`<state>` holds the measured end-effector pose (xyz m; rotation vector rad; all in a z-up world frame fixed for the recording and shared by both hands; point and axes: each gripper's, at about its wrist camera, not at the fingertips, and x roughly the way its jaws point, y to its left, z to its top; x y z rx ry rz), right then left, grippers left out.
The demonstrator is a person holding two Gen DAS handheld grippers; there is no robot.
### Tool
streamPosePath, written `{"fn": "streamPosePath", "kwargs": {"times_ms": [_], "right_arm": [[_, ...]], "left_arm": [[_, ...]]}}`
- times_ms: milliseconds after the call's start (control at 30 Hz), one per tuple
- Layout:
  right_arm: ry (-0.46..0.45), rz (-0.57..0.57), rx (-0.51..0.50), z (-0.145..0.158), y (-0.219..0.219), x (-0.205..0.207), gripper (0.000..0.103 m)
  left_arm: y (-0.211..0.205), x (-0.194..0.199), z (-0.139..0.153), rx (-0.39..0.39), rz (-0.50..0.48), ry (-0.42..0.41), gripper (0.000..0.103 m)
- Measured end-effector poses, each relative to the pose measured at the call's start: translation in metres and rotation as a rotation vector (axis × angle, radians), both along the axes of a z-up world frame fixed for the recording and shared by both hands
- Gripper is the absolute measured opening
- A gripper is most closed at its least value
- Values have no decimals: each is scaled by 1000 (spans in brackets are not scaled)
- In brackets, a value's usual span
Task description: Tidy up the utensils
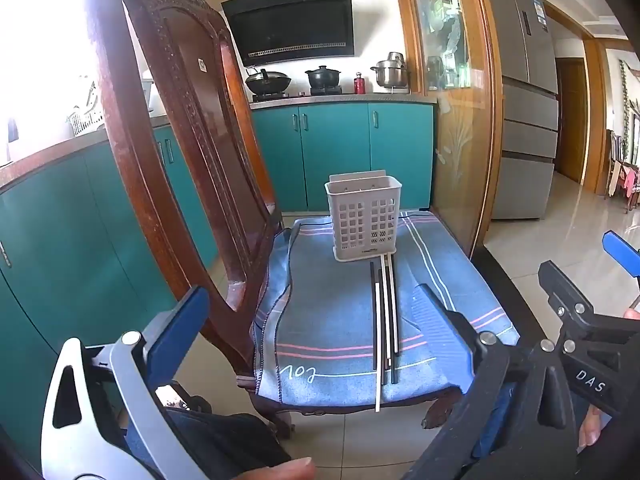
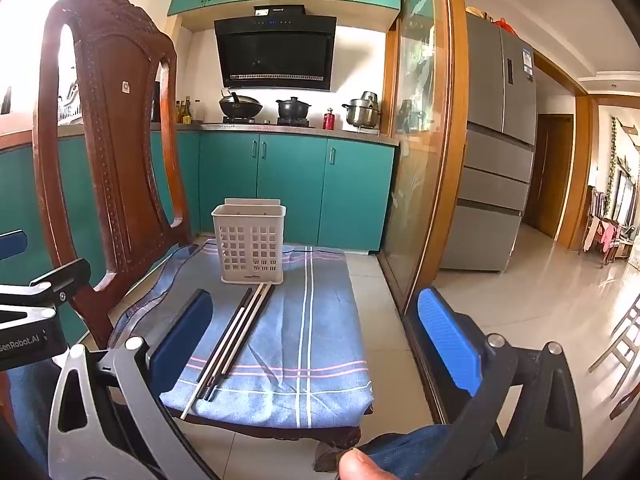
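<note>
Both tools wide open, nothing betw. jaws: left tool (image 1: 316,320), right tool (image 2: 320,344). Ahead, chair (image 2: 116,128) w/ blue cloth (image 2: 320,344) on seat; kitchen, teal cabinets (image 2: 296,184). Chopsticks (image 1: 385,320) lie on cloth, far ends by white basket (image 1: 363,216). Left view shows right tool at edge; right view, fridge (image 2: 496,140).

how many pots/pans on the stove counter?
3: a wok at the left, a black lidded pot in the middle, a steel pot at the right end. None seems hidden.
</note>
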<state>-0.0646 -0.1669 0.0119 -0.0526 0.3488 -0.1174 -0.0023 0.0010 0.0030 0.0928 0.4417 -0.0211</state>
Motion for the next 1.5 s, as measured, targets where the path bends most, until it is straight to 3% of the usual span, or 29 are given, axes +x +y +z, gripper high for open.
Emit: {"fn": "streamPosePath", "kwargs": {"times_ms": [1500], "right_arm": [[-13, 13, -35, 11, 9, -5, 100]], "left_arm": [[-2, -6, 6, 4, -1, -10, 100]]}}
